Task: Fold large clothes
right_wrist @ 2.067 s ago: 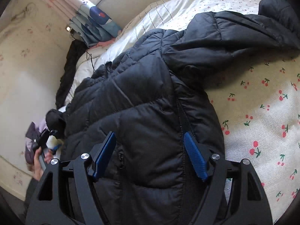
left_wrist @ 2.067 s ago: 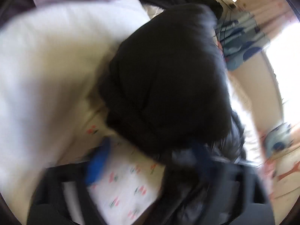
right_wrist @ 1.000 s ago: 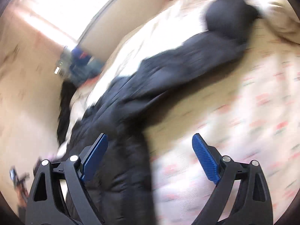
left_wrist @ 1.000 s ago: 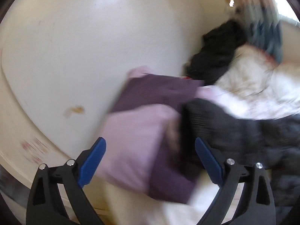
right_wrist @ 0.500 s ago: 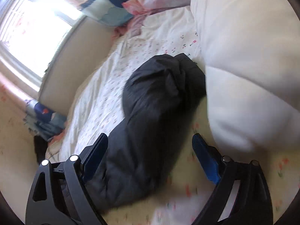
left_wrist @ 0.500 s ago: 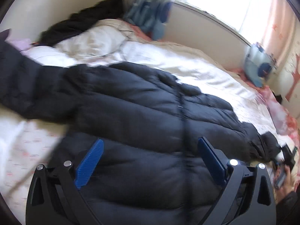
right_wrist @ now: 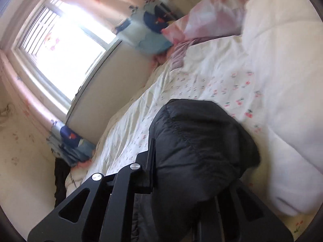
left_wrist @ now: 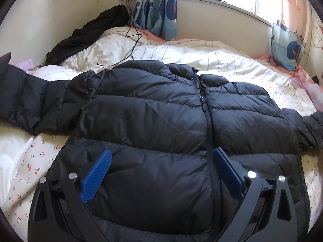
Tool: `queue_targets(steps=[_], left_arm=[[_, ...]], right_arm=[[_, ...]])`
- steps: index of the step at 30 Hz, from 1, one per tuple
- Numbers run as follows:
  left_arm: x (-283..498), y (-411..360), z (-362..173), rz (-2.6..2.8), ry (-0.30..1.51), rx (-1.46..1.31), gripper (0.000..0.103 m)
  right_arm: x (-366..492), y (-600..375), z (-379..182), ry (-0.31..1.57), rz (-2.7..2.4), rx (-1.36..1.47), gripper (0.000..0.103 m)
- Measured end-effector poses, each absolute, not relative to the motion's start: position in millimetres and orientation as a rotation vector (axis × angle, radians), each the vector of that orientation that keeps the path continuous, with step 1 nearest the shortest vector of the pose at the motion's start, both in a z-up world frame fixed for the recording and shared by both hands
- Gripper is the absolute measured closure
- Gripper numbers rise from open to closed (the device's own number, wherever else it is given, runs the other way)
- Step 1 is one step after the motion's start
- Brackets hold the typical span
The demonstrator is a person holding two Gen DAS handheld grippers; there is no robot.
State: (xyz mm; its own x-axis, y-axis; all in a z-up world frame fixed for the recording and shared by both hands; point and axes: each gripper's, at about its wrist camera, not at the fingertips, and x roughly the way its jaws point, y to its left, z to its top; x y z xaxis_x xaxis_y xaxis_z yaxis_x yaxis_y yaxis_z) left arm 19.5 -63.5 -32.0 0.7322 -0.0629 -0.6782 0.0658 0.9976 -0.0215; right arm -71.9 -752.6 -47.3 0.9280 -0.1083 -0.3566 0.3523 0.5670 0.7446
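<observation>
A black puffer jacket (left_wrist: 161, 117) lies front up and zipped on the bed, both sleeves spread out to the sides. My left gripper (left_wrist: 161, 171) is open and empty, hovering over the jacket's lower front near the hem. In the right wrist view my right gripper (right_wrist: 191, 173) is shut on the end of the jacket's right sleeve (right_wrist: 197, 141); the sleeve bulges between the fingers (right_wrist: 150, 167) and hides the blue pads.
The bed has a cherry-print sheet (left_wrist: 30, 161) and a white striped duvet (left_wrist: 201, 56). A white pillow (right_wrist: 282, 80) lies right of the sleeve. A black garment (left_wrist: 90, 30) and a cable (left_wrist: 131, 40) lie at the far left corner. The window wall is behind.
My left gripper has swung from the wall and pillows to above the jacket's front. My right gripper has moved onto the right sleeve end and closed on it.
</observation>
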Motion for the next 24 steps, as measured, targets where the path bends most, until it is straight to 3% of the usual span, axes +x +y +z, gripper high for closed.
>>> queue_targets(steps=[2, 9, 10, 12, 14, 24], left_arm=[[18, -67, -33, -0.077, 0.746, 0.019, 0.007], [14, -72, -33, -0.084, 0.74, 0.047, 0.007], [14, -72, -33, -0.085, 0.741, 0.047, 0.007], [13, -72, -33, -0.086, 0.741, 0.048, 0.007], [12, -72, -31, -0.089, 0.739, 0.047, 0.007], [9, -72, -28, -0.096, 0.731, 0.038, 0.007]], right_arm=[[-69, -758, -65, 0.352, -0.303, 0.971, 0.057], [-60, -756, -83, 0.426, -0.315, 0.996, 0.052], [-57, -755, -80, 0.423, -0.314, 0.994, 0.054], [-56, -755, -73, 0.416, -0.308, 0.976, 0.08], [-54, -755, -62, 0.422, -0.312, 0.937, 0.087], [-59, -744, 1, 0.317, -0.284, 0.839, 0.093]])
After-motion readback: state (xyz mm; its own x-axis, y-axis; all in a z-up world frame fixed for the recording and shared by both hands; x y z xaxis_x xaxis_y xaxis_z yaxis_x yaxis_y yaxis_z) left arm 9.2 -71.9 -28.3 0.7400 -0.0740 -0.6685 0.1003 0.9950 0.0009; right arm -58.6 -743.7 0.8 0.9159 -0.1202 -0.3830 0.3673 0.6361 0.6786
